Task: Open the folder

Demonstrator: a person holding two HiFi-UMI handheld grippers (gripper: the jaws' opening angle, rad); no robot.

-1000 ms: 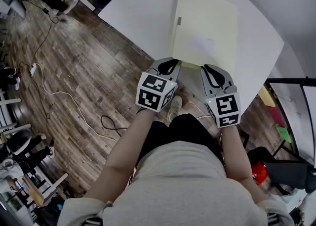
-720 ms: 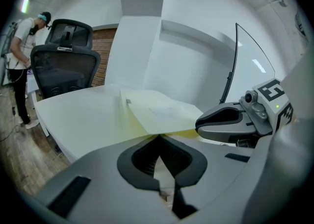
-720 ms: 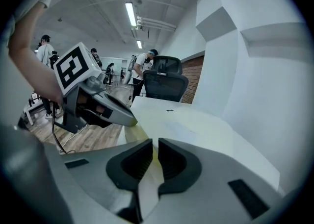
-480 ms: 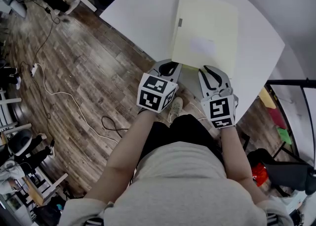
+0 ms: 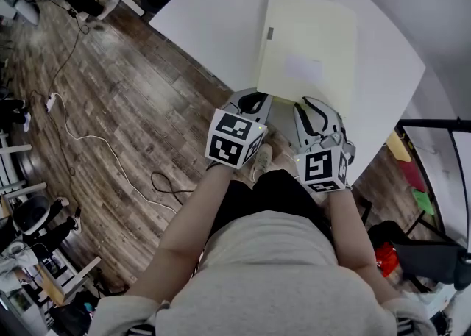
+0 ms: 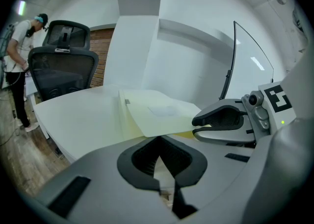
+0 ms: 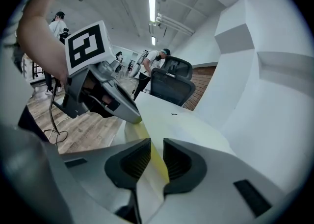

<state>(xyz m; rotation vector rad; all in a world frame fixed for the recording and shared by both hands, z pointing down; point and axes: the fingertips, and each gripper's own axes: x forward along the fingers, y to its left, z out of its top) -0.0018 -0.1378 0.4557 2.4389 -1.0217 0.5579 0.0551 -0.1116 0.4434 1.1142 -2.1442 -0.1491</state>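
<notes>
A pale yellow folder lies shut on the white round table, with both grippers at its near edge. My left gripper sits at the near left corner. In the left gripper view its jaws meet at the tips, pinched on the folder. My right gripper is at the near right part of that edge. Its jaws are opening, and the folder's yellow edge runs through the gap between the pads without being pressed. The cover stands slightly raised near the right gripper.
The table's near rim lies right under both grippers, with wooden floor and cables below to the left. A black office chair stands at the table's far side. People are in the background. A black frame is at the right.
The right gripper has rolled, so its marker cube now faces the head camera more, and it sits slightly nearer the body. The left gripper and the folder have not moved.
</notes>
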